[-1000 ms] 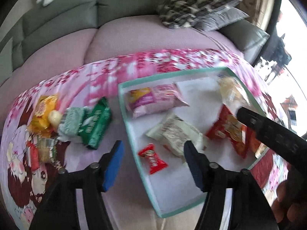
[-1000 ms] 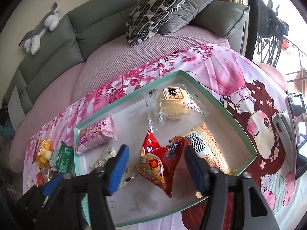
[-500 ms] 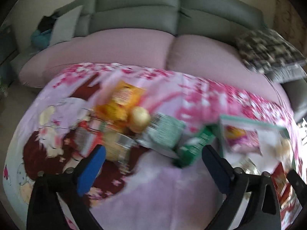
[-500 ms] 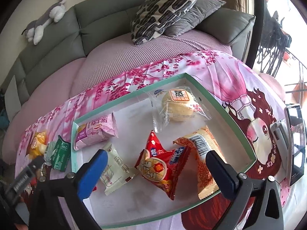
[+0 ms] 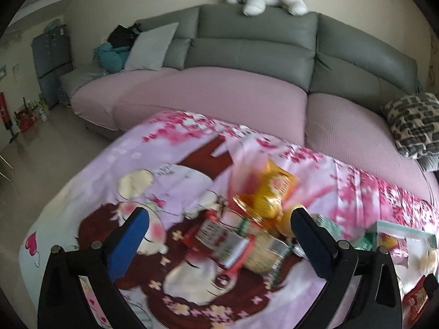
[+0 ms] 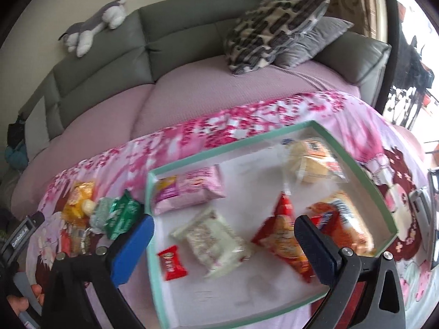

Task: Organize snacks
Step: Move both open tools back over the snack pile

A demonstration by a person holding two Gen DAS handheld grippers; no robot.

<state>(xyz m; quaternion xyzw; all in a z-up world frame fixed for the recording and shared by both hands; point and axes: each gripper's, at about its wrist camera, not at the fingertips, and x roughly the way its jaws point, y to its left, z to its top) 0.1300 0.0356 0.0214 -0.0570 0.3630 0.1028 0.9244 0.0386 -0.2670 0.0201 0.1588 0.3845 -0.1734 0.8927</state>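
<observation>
The left gripper [image 5: 219, 235], fingers wide and empty, faces heaped snacks [image 5: 247, 227] beside the tray's [image 6: 354, 161] left edge; closing there risks snagging several wrappers.

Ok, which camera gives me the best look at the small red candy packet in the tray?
The right wrist view: the red candy packet lies in full sight near the tray's left wall. The left wrist view catches only the tray's corner at its right edge, and the packet is not visible there.
</observation>
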